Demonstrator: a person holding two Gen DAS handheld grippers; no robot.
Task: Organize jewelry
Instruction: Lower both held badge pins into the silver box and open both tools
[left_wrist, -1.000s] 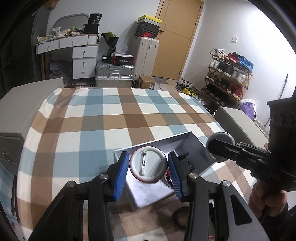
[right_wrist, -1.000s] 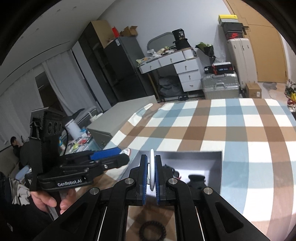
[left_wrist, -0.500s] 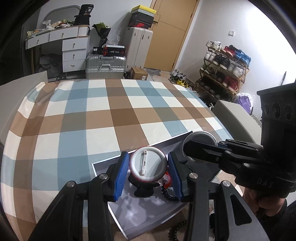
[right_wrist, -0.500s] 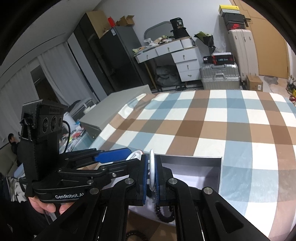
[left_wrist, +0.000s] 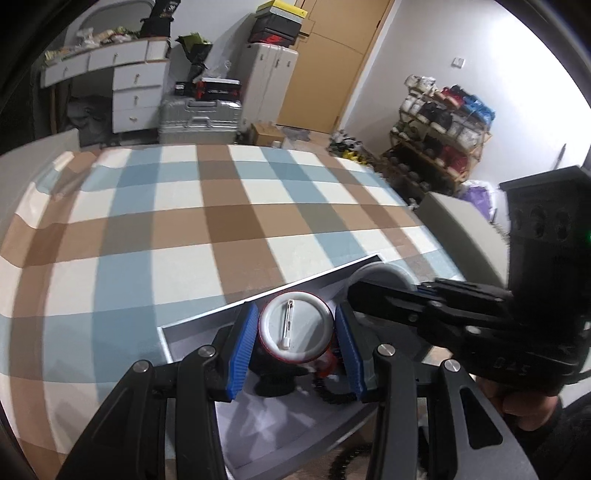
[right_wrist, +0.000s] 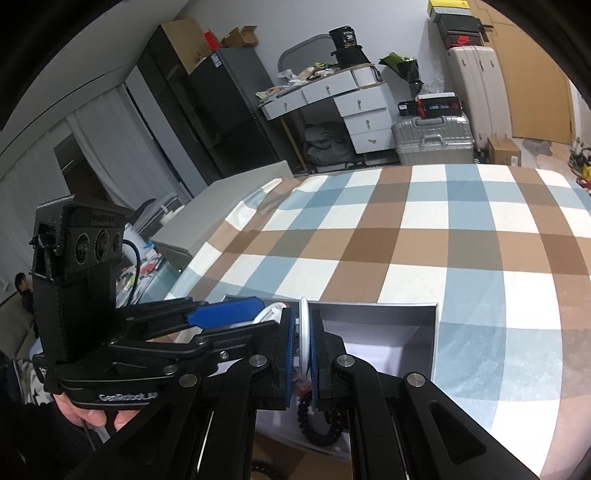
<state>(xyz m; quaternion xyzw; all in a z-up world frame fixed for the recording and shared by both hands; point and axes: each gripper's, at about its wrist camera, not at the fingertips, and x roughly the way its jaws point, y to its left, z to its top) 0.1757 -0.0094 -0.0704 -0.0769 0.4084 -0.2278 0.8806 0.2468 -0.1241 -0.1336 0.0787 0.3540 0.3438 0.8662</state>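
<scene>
Both grippers are clamped on pin badges. I hold the left gripper (left_wrist: 295, 339) part-open across its red-rimmed badge (left_wrist: 293, 330), flat side up; the right gripper (right_wrist: 303, 350), nearly shut, pinches a white badge (right_wrist: 303, 325) edge-on. Directly below lies the grey box (left_wrist: 258, 301).

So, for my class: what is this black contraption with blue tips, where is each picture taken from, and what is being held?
There is no robot. A person holds hand tongs in each hand, each with a camera looking along its blue pads. The left camera shows the left tongs gripping a round badge, pin side up, by its rim. The right camera shows the right tongs shut on a second badge, seen edge on. Both hang over an open grey box on a checked cloth. A black beaded bracelet lies in the box.
</scene>
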